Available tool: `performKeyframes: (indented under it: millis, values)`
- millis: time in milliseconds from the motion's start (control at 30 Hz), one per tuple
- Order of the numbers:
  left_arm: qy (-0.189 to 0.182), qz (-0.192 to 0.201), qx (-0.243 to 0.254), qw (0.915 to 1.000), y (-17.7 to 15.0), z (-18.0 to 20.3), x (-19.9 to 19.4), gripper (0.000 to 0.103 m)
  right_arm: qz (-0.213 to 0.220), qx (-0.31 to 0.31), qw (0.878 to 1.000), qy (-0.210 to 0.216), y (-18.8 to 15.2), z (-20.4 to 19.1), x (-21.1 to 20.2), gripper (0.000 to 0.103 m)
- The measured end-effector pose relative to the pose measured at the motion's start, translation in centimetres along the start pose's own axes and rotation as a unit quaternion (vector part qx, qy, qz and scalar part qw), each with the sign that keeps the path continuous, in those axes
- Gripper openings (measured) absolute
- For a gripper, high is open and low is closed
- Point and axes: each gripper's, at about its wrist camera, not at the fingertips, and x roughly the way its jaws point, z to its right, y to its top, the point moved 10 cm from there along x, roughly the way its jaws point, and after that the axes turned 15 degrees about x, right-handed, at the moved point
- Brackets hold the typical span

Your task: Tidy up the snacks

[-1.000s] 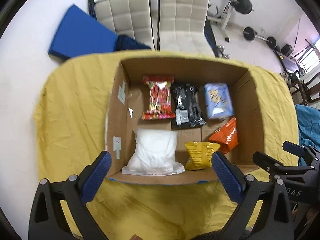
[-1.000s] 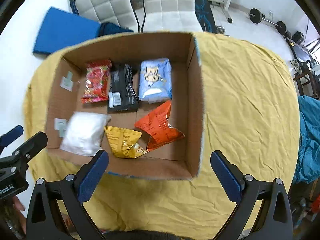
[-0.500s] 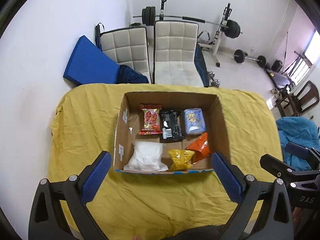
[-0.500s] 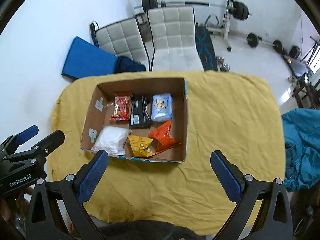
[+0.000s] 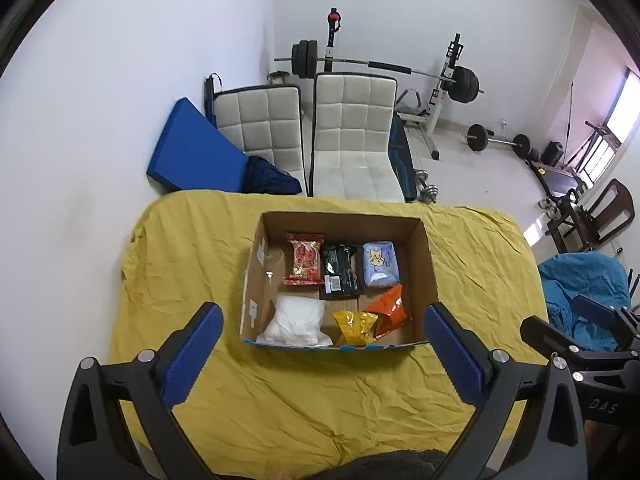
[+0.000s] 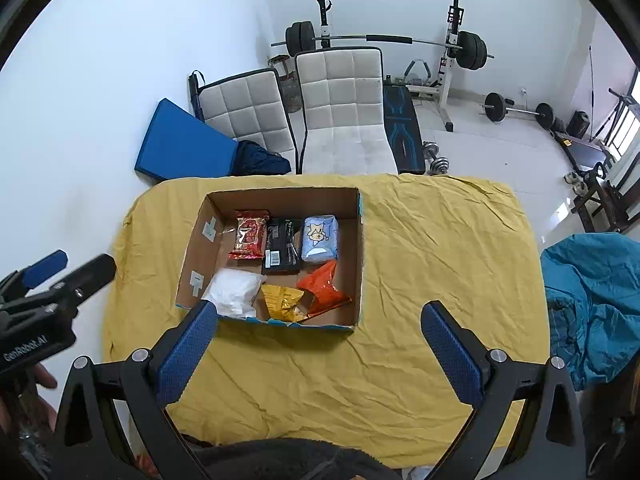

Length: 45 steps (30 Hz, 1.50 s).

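An open cardboard box [image 5: 426, 264] [image 6: 360, 264] sits on a table under a yellow cloth [image 5: 320, 396] [image 6: 440, 248]. Inside lie a red packet [image 5: 304, 258] [image 6: 249, 239], a black packet [image 5: 341, 268] [image 6: 282, 250], a light blue packet [image 5: 380, 263] [image 6: 319, 238], a white bag [image 5: 298, 320] [image 6: 236, 292], a yellow packet [image 5: 354, 326] [image 6: 286, 302] and an orange packet [image 5: 390, 310] [image 6: 324, 288]. My left gripper [image 5: 322, 350] hangs open, well above the box's near edge. My right gripper [image 6: 318, 344] is open too, high over the cloth in front of the box. Both hold nothing.
Two white padded chairs [image 5: 352, 136] [image 6: 344, 112] and a blue mat [image 5: 192, 156] stand behind the table. Beyond them are a barbell rack [image 5: 452, 80] and loose weights. A teal cloth [image 6: 592, 296] lies at the right. Bare yellow cloth spreads right of the box.
Both grippers have pulled up and back from the box, so it looks much smaller and the room behind has come into view. The packets in the box have not moved.
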Motion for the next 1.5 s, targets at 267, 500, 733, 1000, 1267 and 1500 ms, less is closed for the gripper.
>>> performKeyframes:
  millis: [267,500,733,1000,1267,1500]
  values:
    - [0.01,0.016,-0.003,0.9998,0.2,-0.5,-1.5,0.103,0.011,-0.003,1.0,-0.007,0.0,0.0,-0.7,0.103]
    - [0.006,0.009,-0.006,0.9999,-0.2,-0.2,-1.5,0.103,0.02,-0.006,1.0,-0.011,0.0,0.0,-1.7,0.103]
    - [-0.001,0.006,-0.018,0.9998,-0.7,-0.3,-1.4,0.103,0.025,-0.008,1.0,-0.015,-0.1,0.2,-2.0,0.103]
    - [0.002,0.003,-0.009,1.0,-1.1,0.0,-1.7,0.103,0.029,-0.008,0.999,-0.022,-0.2,0.2,-2.2,0.103]
    - [0.003,0.001,-0.011,0.9999,-1.5,0.1,-1.9,0.103,0.032,-0.012,0.999,-0.027,-0.3,0.1,-2.2,0.103]
    - [-0.001,-0.005,-0.014,0.9999,-2.1,0.1,-1.9,0.103,0.028,-0.013,0.999,-0.031,-0.9,-0.2,-2.0,0.103]
